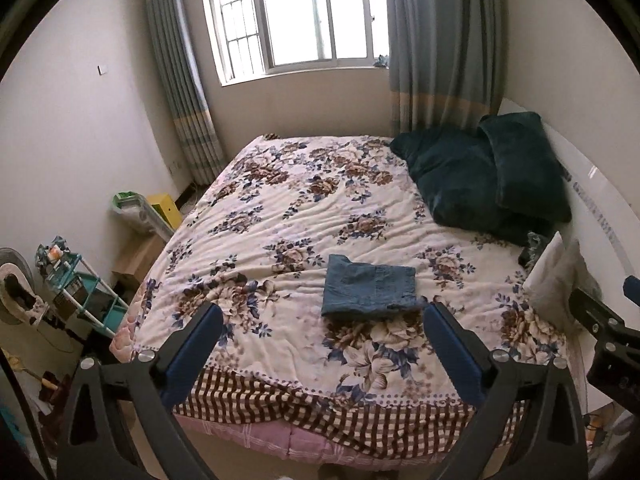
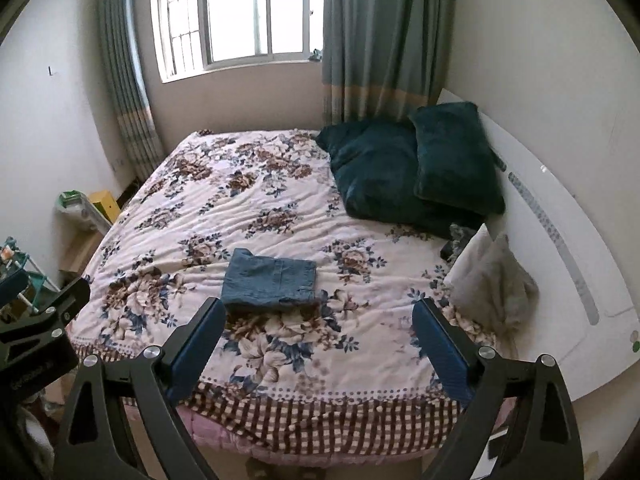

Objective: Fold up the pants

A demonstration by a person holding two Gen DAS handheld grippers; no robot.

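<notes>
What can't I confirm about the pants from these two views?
- Folded pants: the underside and inner layers are hidden by the top layer in both views.
- Near edge: the right finger of the left gripper covers one corner in the left wrist view.
- Seams and pocket detail: too small and blurred in both.

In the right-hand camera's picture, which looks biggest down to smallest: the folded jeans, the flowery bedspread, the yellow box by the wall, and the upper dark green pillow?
Largest to smallest, as they look in this view:
1. flowery bedspread
2. upper dark green pillow
3. folded jeans, close to the pillow though nearer the camera, so that order is unsure
4. yellow box
</notes>
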